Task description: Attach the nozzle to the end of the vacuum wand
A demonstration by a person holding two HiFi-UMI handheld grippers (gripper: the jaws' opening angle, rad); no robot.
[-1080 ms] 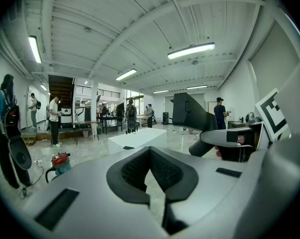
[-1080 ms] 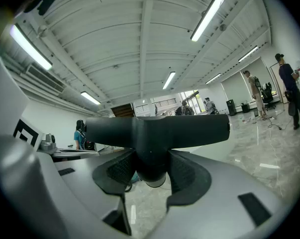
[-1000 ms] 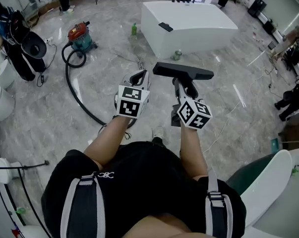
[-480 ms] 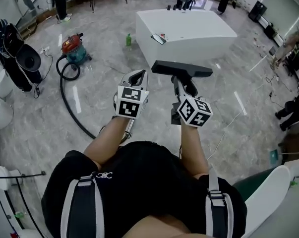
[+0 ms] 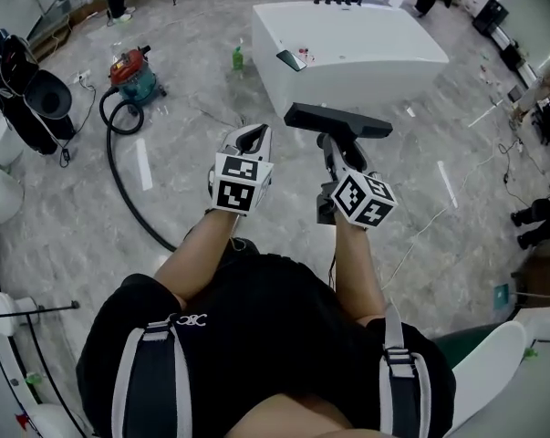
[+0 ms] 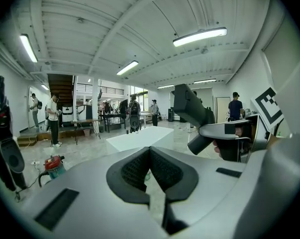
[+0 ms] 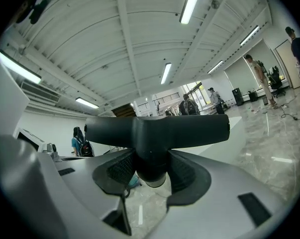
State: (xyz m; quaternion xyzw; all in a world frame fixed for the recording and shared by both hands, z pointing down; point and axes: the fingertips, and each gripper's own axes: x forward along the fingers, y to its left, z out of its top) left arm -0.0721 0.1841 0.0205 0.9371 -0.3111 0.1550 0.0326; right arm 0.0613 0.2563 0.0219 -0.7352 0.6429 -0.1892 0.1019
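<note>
Far to the left of the white worktop [image 5: 347,57] a red-topped vacuum cleaner [image 5: 130,73] sits on the floor, its black hose [image 5: 129,185] curling toward the person; the wand itself I cannot pick out. Nearer the worktop, off its front-left corner, the left hand-held gripper [image 5: 248,139] is pinched closed with nothing in it. Just in front of the worktop, the right hand-held gripper [image 5: 335,151] clamps the round neck of the black nozzle [image 5: 338,119], held in the air with its wide flat head lying crosswise beyond the jaws. The nozzle looks like light, stiff plastic, smooth enough to twist in the pads. The long head gives leverage, so a hold on the neck close to the head, leaving the socket end free, seems best
</note>
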